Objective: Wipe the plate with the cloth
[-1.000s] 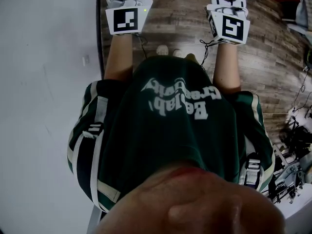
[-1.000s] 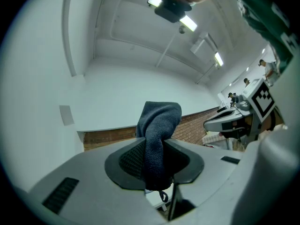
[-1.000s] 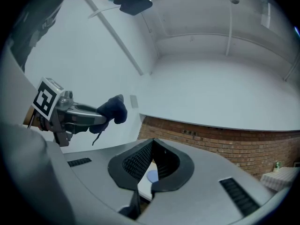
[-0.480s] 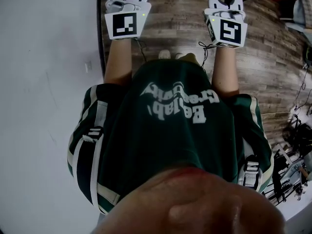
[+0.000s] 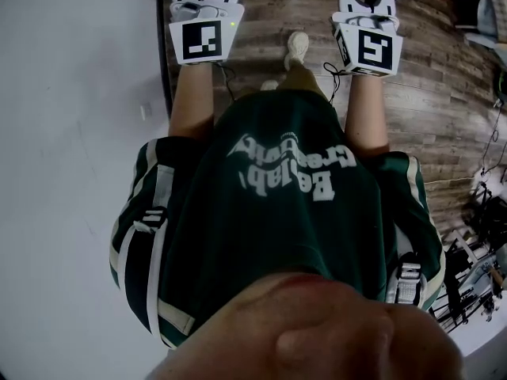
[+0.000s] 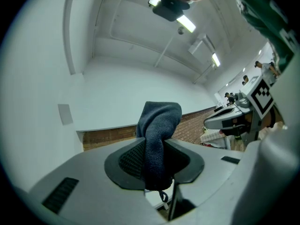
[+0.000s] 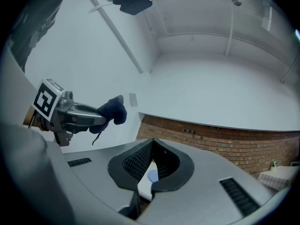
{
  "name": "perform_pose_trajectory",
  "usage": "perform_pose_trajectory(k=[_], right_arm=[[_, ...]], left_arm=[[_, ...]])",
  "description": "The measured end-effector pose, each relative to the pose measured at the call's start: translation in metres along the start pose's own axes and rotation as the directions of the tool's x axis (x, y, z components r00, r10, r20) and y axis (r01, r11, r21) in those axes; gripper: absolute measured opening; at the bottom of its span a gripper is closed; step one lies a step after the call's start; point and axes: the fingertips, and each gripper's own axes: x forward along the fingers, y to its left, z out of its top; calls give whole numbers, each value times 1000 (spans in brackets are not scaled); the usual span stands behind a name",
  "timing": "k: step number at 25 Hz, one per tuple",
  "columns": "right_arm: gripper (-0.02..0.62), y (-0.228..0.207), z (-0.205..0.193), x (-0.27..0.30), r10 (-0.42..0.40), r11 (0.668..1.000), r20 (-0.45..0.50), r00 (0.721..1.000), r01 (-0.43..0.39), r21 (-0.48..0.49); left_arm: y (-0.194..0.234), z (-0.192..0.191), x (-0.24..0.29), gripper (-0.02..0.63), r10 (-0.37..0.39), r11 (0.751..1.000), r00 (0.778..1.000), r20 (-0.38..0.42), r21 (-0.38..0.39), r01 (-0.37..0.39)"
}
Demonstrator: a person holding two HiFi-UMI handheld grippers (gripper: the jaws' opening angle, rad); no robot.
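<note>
A person in a dark green shirt [image 5: 277,228] stands on a wood floor [image 5: 269,30] beside a white wall [image 5: 71,172], a handheld claw in each hand and one shoe [image 5: 297,47] showing between them. The left claw [image 6: 154,161] is pressed together on a dark blue-grey cloth [image 6: 159,121], which is pinched low down. The bunched cloth rises upright out of the pads and folds over at the top, and a loose thread hangs beneath. The right claw [image 7: 151,165] is pressed together with nothing between its pads. A pale surface with a small bluish spot shows through the gap below them, too little to identify.

The plate appears in no view, and neither does a desk that might carry it. Both claws face the wall and its brick band [image 7: 220,142], held side by side with the cloth-bearing one well to the left of the other. Which way the plate lies from the cloth, and which hand is nearer to it, cannot be told from here.

By the look of it, wiping has not begun. The next move likely calls for finding the plate and bringing the cloth's free upper end down flat onto its face, with the empty right claw available to steady the rim.
</note>
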Motion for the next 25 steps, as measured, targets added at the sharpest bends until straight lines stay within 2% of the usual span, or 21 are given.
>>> perform_pose_trajectory(k=[15,25], right_arm=[[-5,-31,-19,64,37,999,23,999,-37,-16],[-5,-71,-43,124,80,997,37,996,-80,8]], left_arm=[[13,-15,64,101,23,1000,1000,21,4,-23],[17,-36,129,101,55,998,998,-12,-4,-55]])
